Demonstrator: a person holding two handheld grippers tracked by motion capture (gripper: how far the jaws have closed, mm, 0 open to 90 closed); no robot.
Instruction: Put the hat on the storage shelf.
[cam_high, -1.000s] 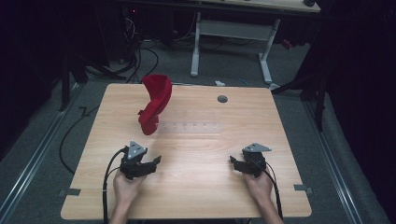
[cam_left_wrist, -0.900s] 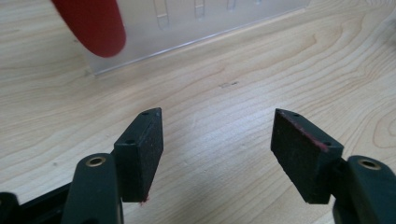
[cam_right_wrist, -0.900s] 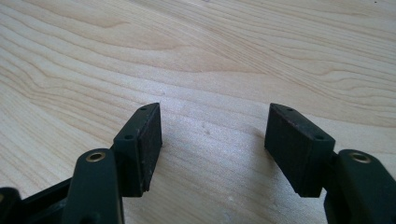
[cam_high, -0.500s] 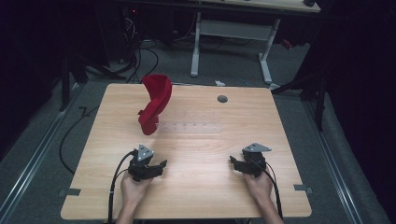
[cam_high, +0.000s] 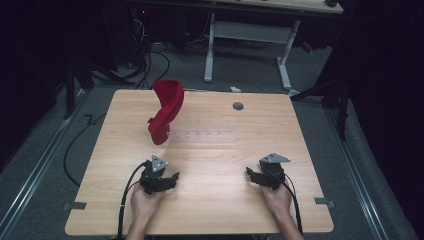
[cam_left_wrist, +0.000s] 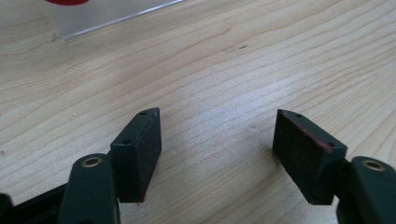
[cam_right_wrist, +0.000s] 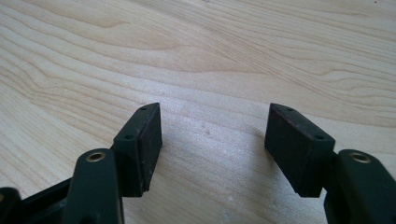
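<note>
My left gripper (cam_left_wrist: 217, 154) and right gripper (cam_right_wrist: 215, 149) rest wide open, left jaws just opening, empty, above bare table (cam_high: 215, 150); the high view adds a red cap (cam_high: 165, 110).

The red cap (cam_high: 165, 110) stands propped up on a clear stand (cam_high: 161, 142), well above the wooden table (cam_high: 220, 150), at its far left part. It is bright red fabric, tilted on edge, the crown lower and nearer the table's near side, the brim curling up toward the far edge. In the left gripper view the clear stand's base (cam_left_wrist: 107, 16) rests flat on the table, with a sliver of red (cam_left_wrist: 67, 2) above it.
</note>
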